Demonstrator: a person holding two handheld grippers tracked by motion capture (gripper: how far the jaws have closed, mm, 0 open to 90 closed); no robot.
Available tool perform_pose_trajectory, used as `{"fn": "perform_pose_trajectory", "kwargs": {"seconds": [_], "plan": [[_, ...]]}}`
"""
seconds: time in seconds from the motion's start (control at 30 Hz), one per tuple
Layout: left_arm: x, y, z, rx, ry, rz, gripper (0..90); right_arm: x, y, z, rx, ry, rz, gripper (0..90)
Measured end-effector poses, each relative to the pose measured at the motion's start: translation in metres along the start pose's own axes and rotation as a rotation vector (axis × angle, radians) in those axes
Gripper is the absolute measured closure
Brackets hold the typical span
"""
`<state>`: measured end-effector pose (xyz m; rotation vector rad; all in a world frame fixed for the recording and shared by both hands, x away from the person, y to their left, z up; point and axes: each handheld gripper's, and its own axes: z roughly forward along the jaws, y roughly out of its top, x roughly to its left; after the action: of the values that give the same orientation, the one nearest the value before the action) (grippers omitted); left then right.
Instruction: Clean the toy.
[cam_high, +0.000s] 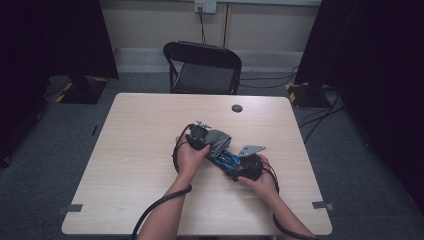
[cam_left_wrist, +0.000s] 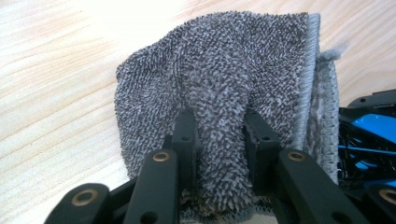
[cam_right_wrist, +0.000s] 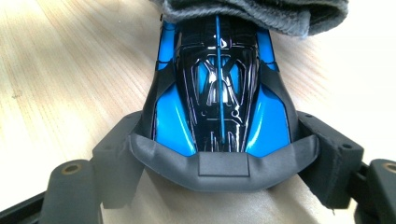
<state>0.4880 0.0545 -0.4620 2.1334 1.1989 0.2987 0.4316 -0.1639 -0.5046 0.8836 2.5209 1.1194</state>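
From above, both grippers meet at mid-table, the grey cloth (cam_high: 218, 140) draped over the blue toy car (cam_high: 226, 161). The left gripper (cam_left_wrist: 219, 140) pinches a cloth fold, seemingly to wipe. The right gripper (cam_right_wrist: 223, 154) clamps the car's sides, steadying it.

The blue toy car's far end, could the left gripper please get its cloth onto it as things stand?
Probably yes: the left gripper is shut on the grey cloth, which already drapes over the far end of the blue toy car that the right gripper clamps; nothing lies between.
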Motion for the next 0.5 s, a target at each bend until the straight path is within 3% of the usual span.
{"fn": "perform_pose_trajectory", "kwargs": {"seconds": [0.5], "plan": [[0.017, -0.001, 0.002, 0.005, 0.038, -0.031, 69.9, 0.0, 0.0, 0.0, 0.0, 0.001, 0.0, 24.1]]}}
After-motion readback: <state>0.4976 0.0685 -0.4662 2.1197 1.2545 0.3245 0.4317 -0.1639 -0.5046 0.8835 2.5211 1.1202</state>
